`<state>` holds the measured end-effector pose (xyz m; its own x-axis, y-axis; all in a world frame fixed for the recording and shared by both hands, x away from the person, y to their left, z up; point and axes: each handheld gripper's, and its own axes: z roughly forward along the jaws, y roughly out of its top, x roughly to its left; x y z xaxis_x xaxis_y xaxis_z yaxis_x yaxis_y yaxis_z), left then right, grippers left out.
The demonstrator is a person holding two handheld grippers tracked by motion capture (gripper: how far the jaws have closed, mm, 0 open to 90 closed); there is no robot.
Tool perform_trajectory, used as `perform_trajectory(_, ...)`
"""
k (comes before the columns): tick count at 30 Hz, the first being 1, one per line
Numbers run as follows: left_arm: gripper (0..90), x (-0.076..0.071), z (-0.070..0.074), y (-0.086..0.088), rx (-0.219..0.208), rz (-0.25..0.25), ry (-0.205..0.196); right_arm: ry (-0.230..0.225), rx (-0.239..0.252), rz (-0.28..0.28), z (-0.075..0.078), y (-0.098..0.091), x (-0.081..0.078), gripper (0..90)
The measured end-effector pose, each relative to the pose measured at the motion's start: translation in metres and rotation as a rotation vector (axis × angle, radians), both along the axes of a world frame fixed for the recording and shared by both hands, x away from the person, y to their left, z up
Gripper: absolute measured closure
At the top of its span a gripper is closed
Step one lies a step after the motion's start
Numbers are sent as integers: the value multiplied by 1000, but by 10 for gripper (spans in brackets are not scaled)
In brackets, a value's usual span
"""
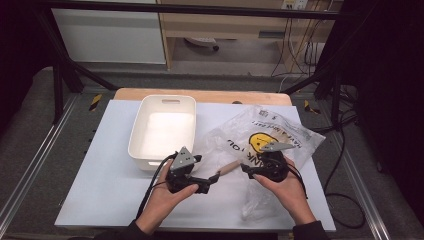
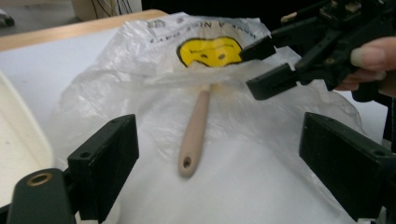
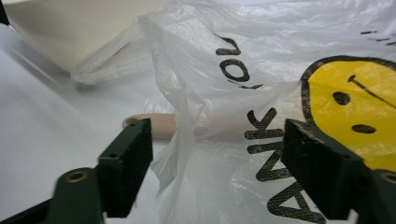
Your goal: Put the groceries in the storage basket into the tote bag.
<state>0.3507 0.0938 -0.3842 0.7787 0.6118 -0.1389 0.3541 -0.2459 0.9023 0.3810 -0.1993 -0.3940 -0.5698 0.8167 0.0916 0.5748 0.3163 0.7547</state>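
A clear plastic bag (image 1: 260, 135) printed with a yellow smiley face lies on the white table top. A wooden handle (image 1: 229, 169) sticks out of its mouth toward the left. My left gripper (image 1: 212, 181) points at the handle's end, jaws open. In the left gripper view the handle (image 2: 194, 135) lies ahead between the open jaws of the left gripper (image 2: 219, 140), untouched. My right gripper (image 1: 246, 170) is at the bag's mouth, open. In the right gripper view a fold of the bag (image 3: 187, 135) hangs loose between the jaws of the right gripper (image 3: 219, 140), with the handle (image 3: 156, 125) behind it.
A white plastic bin (image 1: 162, 127) stands at the back left, close to the left gripper and beside the bag; its wall (image 3: 70, 28) shows in the right gripper view. The white table top (image 1: 100, 190) is bare on the left. Cables trail from both grippers.
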Motion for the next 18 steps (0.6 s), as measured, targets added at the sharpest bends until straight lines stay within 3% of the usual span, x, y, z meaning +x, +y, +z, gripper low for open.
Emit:
perform_trajectory(7,121,4,7,14,-16,49,-23,-2,0,-15,4,-6,-7,106)
perform_trajectory(18,128,8,12,31,-12,101,-38,-30,10,-73,8,-24,-22,105)
